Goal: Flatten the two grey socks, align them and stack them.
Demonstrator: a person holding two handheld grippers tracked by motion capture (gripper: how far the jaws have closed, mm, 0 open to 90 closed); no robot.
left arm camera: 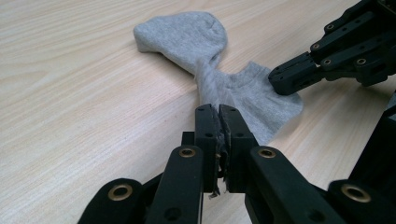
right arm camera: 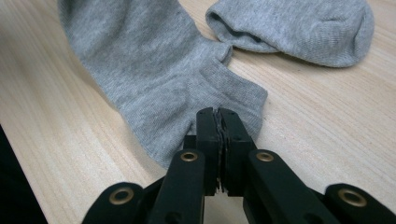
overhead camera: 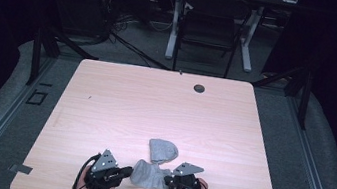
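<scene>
Both grippers, left gripper (overhead camera: 125, 171) and right gripper (overhead camera: 167, 179), seemingly pinch the twisted grey sock (overhead camera: 155, 166) at opposite edges, leaving straightening undone.

A plain light grey knitted sock (overhead camera: 155, 166) lies on a pale wood-grain table (overhead camera: 119, 107); both grippers' jaws are matt black.

Dark room — grey floor (overhead camera: 13, 101), light wooden table (overhead camera: 155, 102).
</scene>
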